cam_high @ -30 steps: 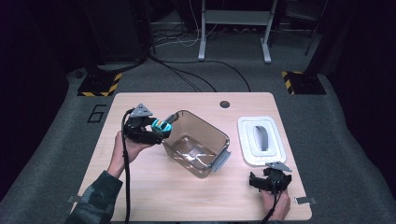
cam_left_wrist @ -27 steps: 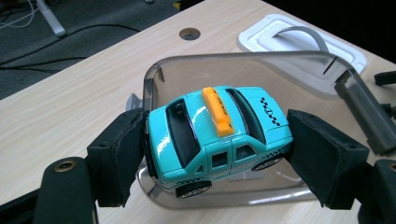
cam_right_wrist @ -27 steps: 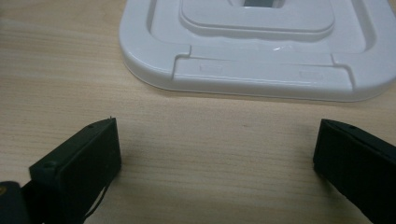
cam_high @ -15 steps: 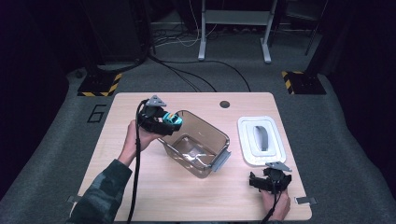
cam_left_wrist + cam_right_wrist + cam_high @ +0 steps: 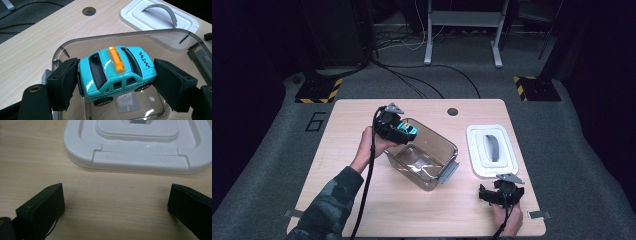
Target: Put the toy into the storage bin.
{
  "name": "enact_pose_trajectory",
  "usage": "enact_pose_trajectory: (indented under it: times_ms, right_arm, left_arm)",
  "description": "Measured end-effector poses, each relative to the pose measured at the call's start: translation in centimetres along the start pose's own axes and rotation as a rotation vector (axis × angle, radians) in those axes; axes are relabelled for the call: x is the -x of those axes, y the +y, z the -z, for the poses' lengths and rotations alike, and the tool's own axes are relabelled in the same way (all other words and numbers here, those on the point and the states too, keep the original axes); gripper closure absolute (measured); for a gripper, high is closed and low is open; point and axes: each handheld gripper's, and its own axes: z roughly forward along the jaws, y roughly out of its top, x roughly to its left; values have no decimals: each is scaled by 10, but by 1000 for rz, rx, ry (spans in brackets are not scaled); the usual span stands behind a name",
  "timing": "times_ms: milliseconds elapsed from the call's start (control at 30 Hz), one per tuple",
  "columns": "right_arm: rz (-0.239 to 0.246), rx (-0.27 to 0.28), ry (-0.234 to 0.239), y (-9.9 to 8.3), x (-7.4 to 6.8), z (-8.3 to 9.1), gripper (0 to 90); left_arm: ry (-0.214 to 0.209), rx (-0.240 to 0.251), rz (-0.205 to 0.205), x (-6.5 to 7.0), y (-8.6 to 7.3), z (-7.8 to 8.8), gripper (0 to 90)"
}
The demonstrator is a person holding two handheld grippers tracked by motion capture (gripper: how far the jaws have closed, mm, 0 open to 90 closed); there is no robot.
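A teal toy taxi (image 5: pixel 116 71) with an orange roof sign is clamped front and back between the jaws of my left gripper (image 5: pixel 404 131). It hangs over the near-left corner of a clear, smoke-tinted plastic box (image 5: pixel 424 156), whose rim (image 5: pixel 125 35) curves beneath the car. In the high view the toy car (image 5: pixel 406 130) shows just above that box's left rim. My right gripper (image 5: pixel 501 194) rests low at the table's front right, open, with bare wood between its jaws, facing the white lid (image 5: pixel 147 143).
The white lid (image 5: pixel 490 150) with a grey handle lies flat to the right of the box. A grey latch (image 5: pixel 450 171) sticks out from the box's near end. A round cable hole (image 5: pixel 453 111) sits at the table's far edge.
My left gripper has carried the toy taxi to the right, from beside the box to over its left rim. The right gripper has stayed where it was.
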Motion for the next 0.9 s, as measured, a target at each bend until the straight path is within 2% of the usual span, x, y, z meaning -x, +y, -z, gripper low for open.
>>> enact_pose_trajectory:
  times_ms: [300, 600, 900]
  right_arm:
    - [4, 1, 1, 0, 0, 0, 2]
    - [4, 1, 1, 0, 0, 0, 2]
    - [4, 2, 1, 0, 0, 0, 2]
  left_arm:
    - [-8, -30, 12, -2, 7, -19, 225]
    - [-16, -63, 30, -2, 8, -36, 225]
    - [-2, -97, 42, -5, 7, -48, 225]
